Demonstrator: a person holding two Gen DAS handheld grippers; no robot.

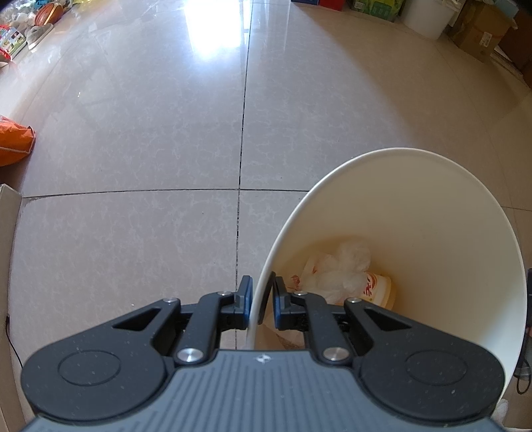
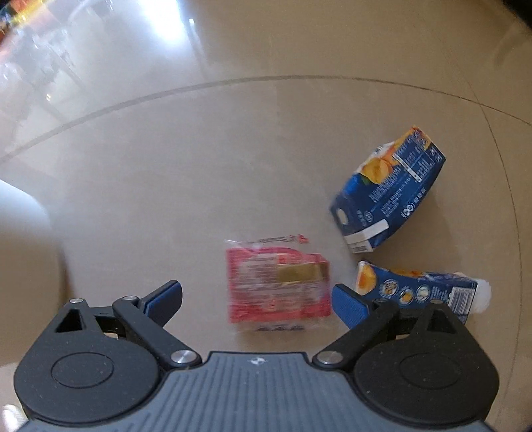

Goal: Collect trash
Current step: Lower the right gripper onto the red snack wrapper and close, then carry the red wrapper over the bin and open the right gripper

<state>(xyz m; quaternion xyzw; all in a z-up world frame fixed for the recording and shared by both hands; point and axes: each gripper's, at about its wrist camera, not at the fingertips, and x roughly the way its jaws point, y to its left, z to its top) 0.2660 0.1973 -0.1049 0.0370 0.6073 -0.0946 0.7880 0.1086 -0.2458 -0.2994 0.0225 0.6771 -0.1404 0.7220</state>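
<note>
My left gripper (image 1: 261, 292) is shut on the rim of a white bin (image 1: 415, 216), one finger outside the wall and one inside. At the bin's bottom lie a crumpled white plastic bag (image 1: 339, 266) and a paper cup (image 1: 379, 287). In the right wrist view my right gripper (image 2: 257, 295) points down at the floor with its jaws wide open. A red snack packet (image 2: 276, 289) lies flat on the tiles below, between the fingers, and neither pad touches it. Right of it lie two blue juice cartons, one farther off (image 2: 389, 189) and one beside the right finger (image 2: 422, 292).
Glossy beige floor tiles (image 1: 149, 133) spread ahead of the bin. An orange bag (image 1: 13, 139) and a cardboard edge (image 1: 8, 232) are at the left. Boxes (image 1: 482, 30), a white bucket (image 1: 427, 16) and a basketball (image 1: 50, 13) line the far wall.
</note>
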